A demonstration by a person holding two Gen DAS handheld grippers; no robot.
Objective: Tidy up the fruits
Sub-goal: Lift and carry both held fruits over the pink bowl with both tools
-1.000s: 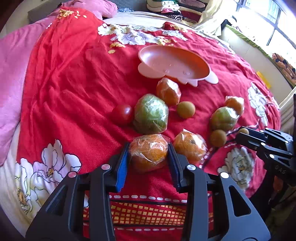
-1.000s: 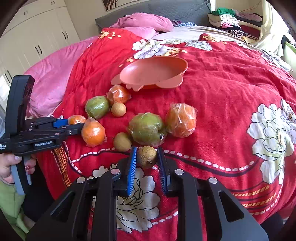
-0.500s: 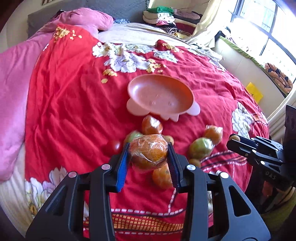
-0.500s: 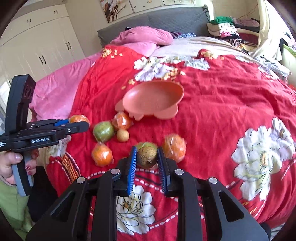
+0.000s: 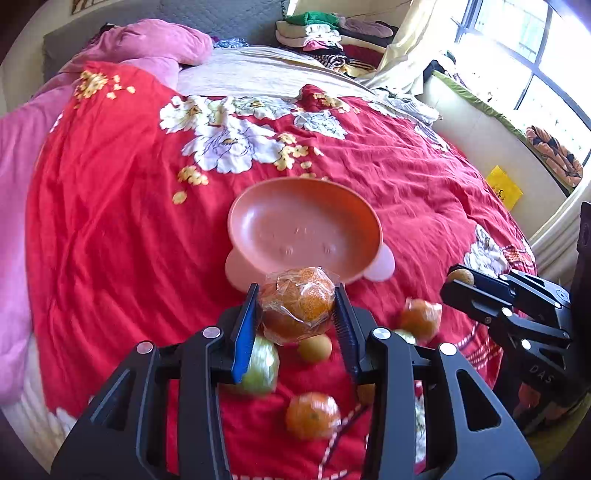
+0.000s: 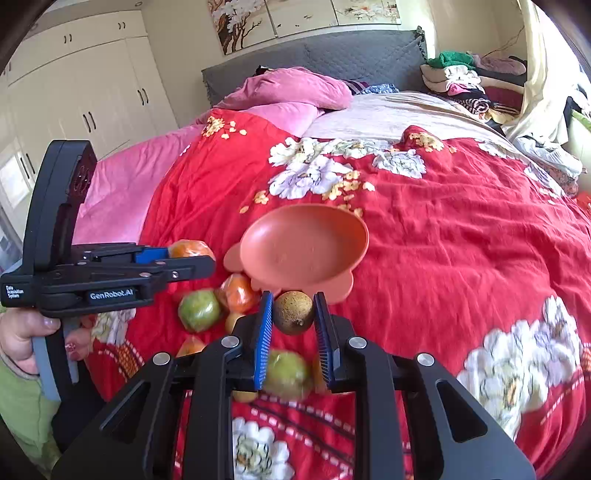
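Observation:
My left gripper (image 5: pixel 295 301) is shut on a plastic-wrapped orange (image 5: pixel 297 302) and holds it in the air just short of the pink bowl (image 5: pixel 303 206). My right gripper (image 6: pixel 293 314) is shut on a small brown round fruit (image 6: pixel 293 312), raised near the bowl's (image 6: pixel 306 225) front rim. The bowl is empty on the red floral bedspread. Below lie a green wrapped fruit (image 5: pixel 260 365), wrapped oranges (image 5: pixel 312 415) (image 5: pixel 421 317) and a small brown fruit (image 5: pixel 314 347). In the right wrist view the left gripper (image 6: pixel 192 258) shows with its orange (image 6: pixel 190 249).
The red bedspread (image 5: pixel 110 221) covers the bed; pink bedding (image 6: pixel 288 88) and a grey headboard lie beyond. Folded clothes (image 5: pixel 317 29) are stacked at the far right. The bed's edge drops off to the right near a window. A hand (image 6: pixel 22 332) holds the left gripper's handle.
Both grippers have risen off the bedspread with their fruits and moved forward towards the bowl. The remaining fruits now lie below the jaws.

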